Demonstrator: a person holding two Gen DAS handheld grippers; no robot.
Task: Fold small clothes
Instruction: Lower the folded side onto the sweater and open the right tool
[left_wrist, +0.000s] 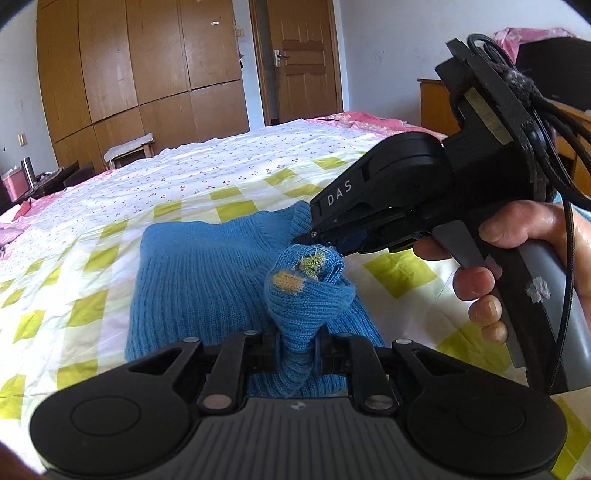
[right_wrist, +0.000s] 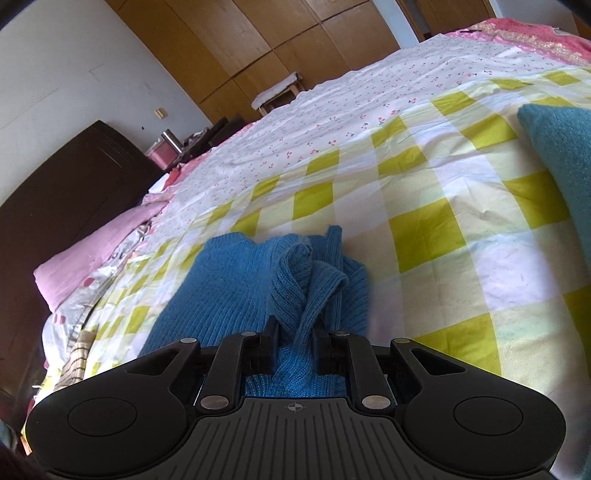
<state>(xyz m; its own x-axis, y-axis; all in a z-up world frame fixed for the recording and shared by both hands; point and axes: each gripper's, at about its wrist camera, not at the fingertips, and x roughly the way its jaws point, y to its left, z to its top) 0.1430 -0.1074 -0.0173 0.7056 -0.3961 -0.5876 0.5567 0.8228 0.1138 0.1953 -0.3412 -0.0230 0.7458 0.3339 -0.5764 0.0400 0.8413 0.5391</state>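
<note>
Wooden wardrobes (left_wrist: 140, 62) and a panelled door (left_wrist: 299, 59) stand behind a wide bed (left_wrist: 92, 229) dressed in a yellow-checked, cherry-print sheet. Near its front edge lies the blue knitted sweater (left_wrist: 199, 266), partly flat, with two bunches of it lifted off the sheet. The left gripper (left_wrist: 295, 350) is clamped on one bunch, a twisted wad that rises straight ahead of its fingers and shows a yellow-green patch. The right gripper (left_wrist: 314, 236) comes in from the right, held in the person's hand (left_wrist: 517, 258), and pinches the ribbed edge just beyond that wad; its own camera shows the jaws pressed onto knit (right_wrist: 295, 350). Both grips sit close together at the sweater's right side, while the flat body stretches away to the left (so any fold would likely carry that way). Collar or cuff, I cannot tell; the fabric beneath the grippers is hidden. A teal cloth (right_wrist: 561, 166) lies cut off at the right edge.
</note>
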